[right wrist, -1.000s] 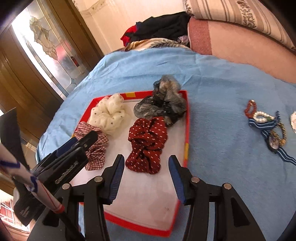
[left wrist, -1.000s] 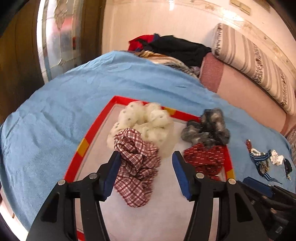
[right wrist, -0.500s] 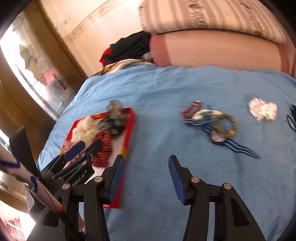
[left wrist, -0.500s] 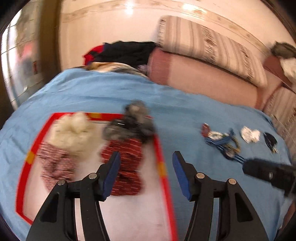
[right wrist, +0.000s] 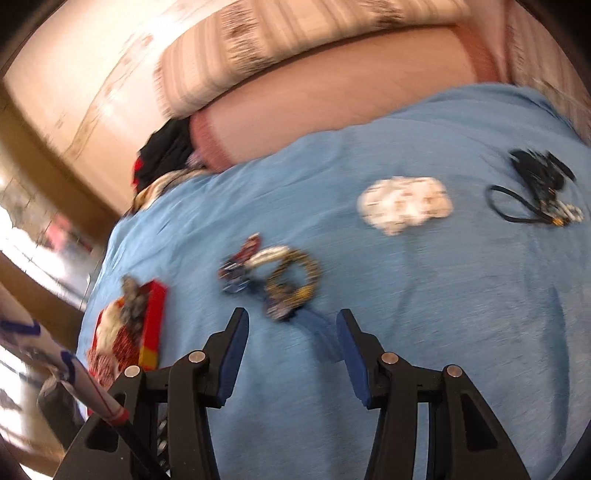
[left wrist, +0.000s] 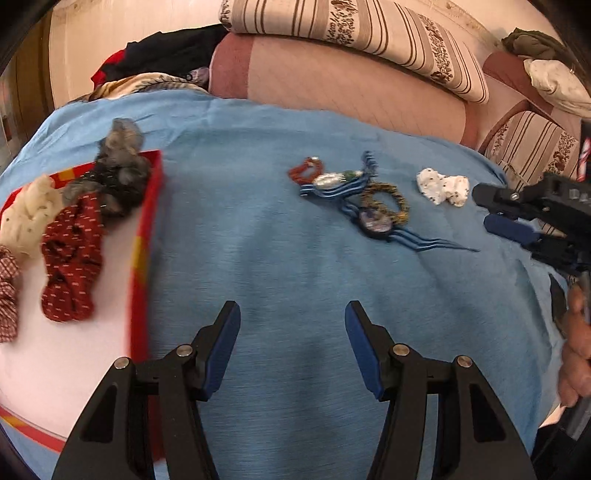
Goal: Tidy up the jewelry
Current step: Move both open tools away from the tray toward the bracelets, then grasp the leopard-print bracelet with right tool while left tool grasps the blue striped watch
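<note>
A tangle of jewelry [left wrist: 354,195] lies on the blue cloth: red beads, a blue striped cord and a gold-and-black beaded ring [right wrist: 293,277]. A white spotted scrunchie [left wrist: 443,186] [right wrist: 404,203] sits to its right, and a black cord piece [right wrist: 535,188] further right. The red-rimmed tray [left wrist: 146,236] [right wrist: 153,325] at left holds several scrunchies. My left gripper [left wrist: 291,334] is open over bare cloth, short of the jewelry. My right gripper [right wrist: 291,339] is open, empty, just below the beaded ring; it also shows at the right edge [left wrist: 506,214].
A pink bolster [left wrist: 351,85] and striped cushion [left wrist: 369,33] run along the back of the bed. Dark clothes [left wrist: 162,55] are piled at the back left. A hand [left wrist: 576,347] shows at the right edge. Blue cloth [left wrist: 295,277] spreads between tray and jewelry.
Both grippers have swung right, away from the tray and its scrunchies, to above the blue cloth near the jewelry. Their jaws stay equally apart. The right view is now blurred.
</note>
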Tool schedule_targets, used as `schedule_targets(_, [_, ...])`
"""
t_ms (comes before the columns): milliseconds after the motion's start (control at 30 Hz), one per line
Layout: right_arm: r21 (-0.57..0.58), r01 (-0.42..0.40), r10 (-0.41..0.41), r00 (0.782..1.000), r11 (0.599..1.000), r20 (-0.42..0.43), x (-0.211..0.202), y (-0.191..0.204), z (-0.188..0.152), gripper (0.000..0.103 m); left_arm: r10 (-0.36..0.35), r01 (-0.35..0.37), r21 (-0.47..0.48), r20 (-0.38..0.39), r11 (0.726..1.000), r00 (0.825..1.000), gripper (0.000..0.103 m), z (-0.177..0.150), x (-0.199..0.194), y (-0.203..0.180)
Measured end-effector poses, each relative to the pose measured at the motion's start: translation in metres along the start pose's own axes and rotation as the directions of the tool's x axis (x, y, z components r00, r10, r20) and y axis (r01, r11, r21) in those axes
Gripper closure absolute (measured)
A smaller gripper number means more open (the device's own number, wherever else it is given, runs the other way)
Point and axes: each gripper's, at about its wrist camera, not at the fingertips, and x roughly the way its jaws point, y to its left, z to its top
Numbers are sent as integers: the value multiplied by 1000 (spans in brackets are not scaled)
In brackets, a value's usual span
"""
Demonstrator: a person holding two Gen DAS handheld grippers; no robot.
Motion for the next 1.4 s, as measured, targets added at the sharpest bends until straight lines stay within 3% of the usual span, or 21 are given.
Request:
schedule_targets(133, [59, 24, -24, 1000, 998, 11, -5, -35, 14, 54, -18, 18, 7, 19, 1000, 1000, 44, 12, -1, -37])
schedule_targets(233, [71, 19, -19, 1000, 997, 7, -4, -51, 23, 62, -50, 50, 39, -13, 998, 999, 35, 16, 6, -54])
schedule_targets(300, [70, 12, -11, 1000, 997, -6, 3, -56, 27, 66, -37, 39, 71, -34, 997, 999, 35, 13, 13, -53])
schedule_targets(367, [66, -3, 4, 1000, 998, -23, 11, -55, 28, 68, -9, 14, 92, -54, 996, 998, 35, 7, 24, -45])
schedule_targets(467, [50, -26, 29, 998, 998, -56, 31, -46, 31, 68, -23, 26, 40, -75, 999, 997, 35, 2, 40, -24])
schedule_targets(633, [-69, -5, -4, 993, 998, -119, 66, -15, 34, 72, -15, 17, 67, -29, 998, 999, 35, 8, 41, -20])
schedule_targets(733, [-105, -4, -11, 990, 994, -144, 84, -3, 33, 73, -30, 32, 47, -46, 998, 998, 35, 9, 45, -16])
schedule_targets(800, [-127, 15, -36, 987, 992, -158, 97, 0, 31, 79, -39, 41, 52, -46, 998, 998, 35, 11, 44, -16])
schedule_targets(867, [-123, 38, -58, 985, 992, -162, 103, -3, 28, 93, -44, 47, 54, -50, 997, 998, 35, 12, 44, -15])
schedule_targets(1100, [-73, 83, -92, 988, 994, -125, 55, -23, 30, 97, -60, 62, 37, -58, 997, 997, 35, 16, 44, -10])
schedule_targets(1233, [-79, 166, -175, 977, 983, -121, 29, -37, 21, 97, -63, 66, 41, -58, 997, 996, 35, 17, 45, -9])
schedule_targets(1400, [-50, 208, -214, 964, 977, -158, 28, -51, 17, 97, -112, 115, 39, -61, 993, 992, 35, 24, 49, -10])
